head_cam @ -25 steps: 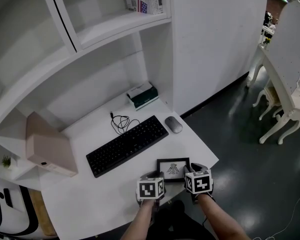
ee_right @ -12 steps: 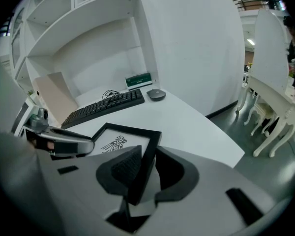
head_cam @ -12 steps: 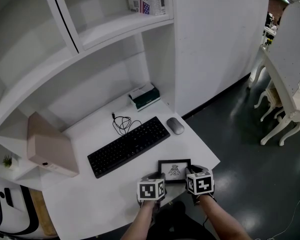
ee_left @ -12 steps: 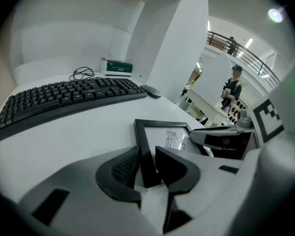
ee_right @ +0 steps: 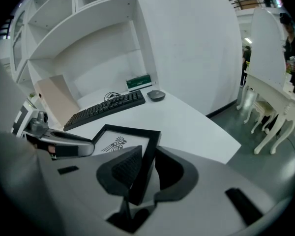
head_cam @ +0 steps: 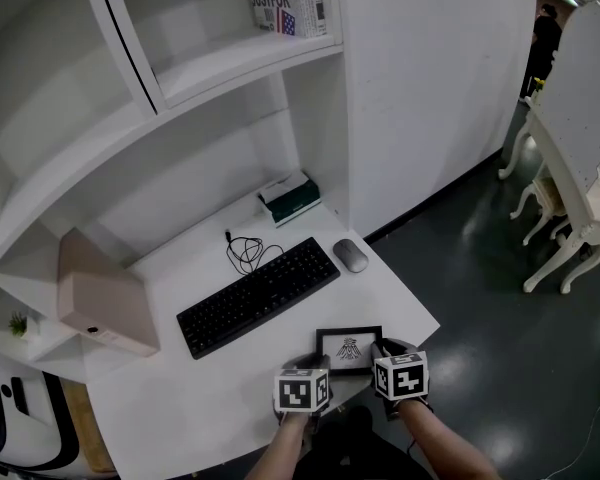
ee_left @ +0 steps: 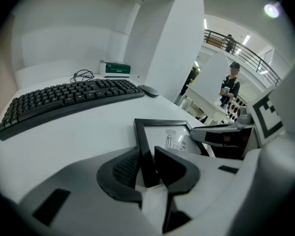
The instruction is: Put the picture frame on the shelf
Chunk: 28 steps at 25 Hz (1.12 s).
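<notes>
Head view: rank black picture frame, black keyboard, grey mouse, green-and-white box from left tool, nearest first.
1. Black picture frame, front edge, gripped by the left tool, jaws just closing.
2. Black keyboard, mid-desk.
3. Grey mouse, keyboard's right end.
4. Green-and-white box, back wall.

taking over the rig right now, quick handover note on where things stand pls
Left gripper: fingers have just been closing on the left side of the picture frame; the pads look to be on it.
Right gripper: the same on the frame's right side.
Frame: lying on the desk near its front edge, in front of the keyboard.
Done: both grips about made, no lift yet.
Left to do: raise the frame and set it on the shelf above the desk.
</notes>
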Each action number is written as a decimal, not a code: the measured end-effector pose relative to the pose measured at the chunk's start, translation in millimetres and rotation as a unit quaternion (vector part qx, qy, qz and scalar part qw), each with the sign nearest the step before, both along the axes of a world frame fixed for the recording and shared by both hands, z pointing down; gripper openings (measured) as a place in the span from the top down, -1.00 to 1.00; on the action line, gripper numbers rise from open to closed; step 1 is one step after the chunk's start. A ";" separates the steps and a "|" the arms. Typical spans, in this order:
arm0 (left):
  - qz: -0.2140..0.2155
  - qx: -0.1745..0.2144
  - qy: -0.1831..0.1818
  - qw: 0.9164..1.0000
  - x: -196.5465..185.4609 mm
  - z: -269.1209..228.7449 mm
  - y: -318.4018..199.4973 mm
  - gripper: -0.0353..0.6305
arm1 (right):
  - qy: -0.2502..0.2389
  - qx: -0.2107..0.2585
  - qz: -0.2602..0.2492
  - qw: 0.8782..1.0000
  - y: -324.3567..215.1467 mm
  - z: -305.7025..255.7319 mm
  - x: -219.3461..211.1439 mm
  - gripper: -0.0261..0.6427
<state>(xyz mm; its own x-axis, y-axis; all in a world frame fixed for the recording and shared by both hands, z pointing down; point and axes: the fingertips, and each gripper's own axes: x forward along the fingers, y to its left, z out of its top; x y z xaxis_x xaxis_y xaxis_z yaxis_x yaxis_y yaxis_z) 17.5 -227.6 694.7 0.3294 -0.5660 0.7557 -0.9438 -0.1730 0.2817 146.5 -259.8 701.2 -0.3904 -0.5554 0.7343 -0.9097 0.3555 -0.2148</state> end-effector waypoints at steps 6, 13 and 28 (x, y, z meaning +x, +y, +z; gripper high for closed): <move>-0.020 0.013 0.000 1.000 -3.1 -8.7 8.6 0.67 | -0.012 0.017 0.000 1.000 3.1 -14.4 -1.7 0.70; -0.051 0.050 -0.014 0.997 -22.1 -33.4 8.9 0.68 | -0.042 0.050 -0.016 0.998 0.3 -41.2 -20.4 0.70; -0.151 0.141 -0.035 0.978 -82.5 -110.8 0.8 0.68 | -0.075 0.166 -0.122 0.976 -30.0 -134.2 -90.5 0.70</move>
